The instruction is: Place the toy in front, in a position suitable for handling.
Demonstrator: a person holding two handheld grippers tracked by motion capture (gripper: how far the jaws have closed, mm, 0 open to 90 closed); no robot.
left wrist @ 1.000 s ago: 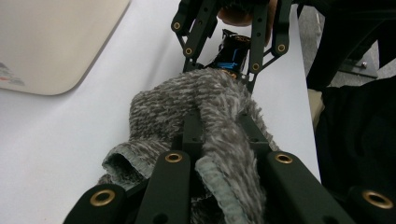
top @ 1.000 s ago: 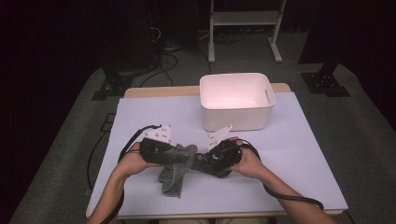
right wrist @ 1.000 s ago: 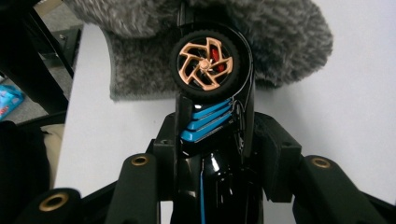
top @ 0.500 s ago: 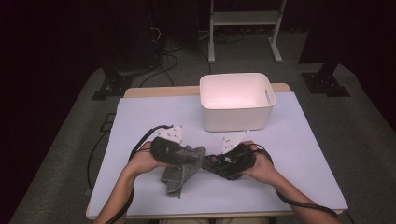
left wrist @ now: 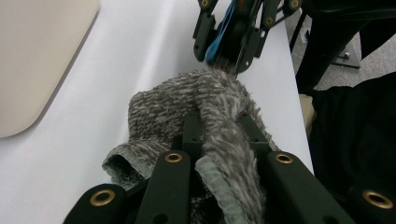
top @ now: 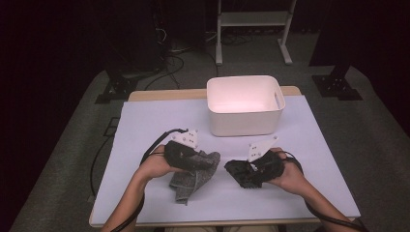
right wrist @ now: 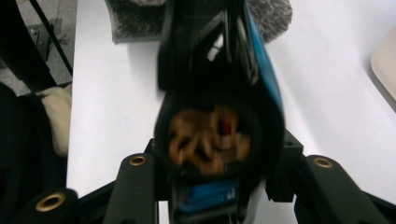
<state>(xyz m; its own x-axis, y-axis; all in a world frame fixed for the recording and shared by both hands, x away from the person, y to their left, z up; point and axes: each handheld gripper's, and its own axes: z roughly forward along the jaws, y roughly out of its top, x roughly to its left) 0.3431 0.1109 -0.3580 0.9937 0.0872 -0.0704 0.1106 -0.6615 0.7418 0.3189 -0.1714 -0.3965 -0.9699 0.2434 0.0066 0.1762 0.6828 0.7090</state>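
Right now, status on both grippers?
Left gripper clamped on grey sock. Right gripper holding black-blue object. White bin behind, nothing blocking.

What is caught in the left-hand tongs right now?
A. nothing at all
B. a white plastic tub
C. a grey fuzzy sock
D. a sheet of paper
C: in the left gripper view the grey fuzzy sock lies pinched between the black jaws of the left tongs.

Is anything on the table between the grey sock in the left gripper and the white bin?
Nothing visible. The grey sock is clamped in the left gripper, and only bare white tabletop lies between it and the white bin.
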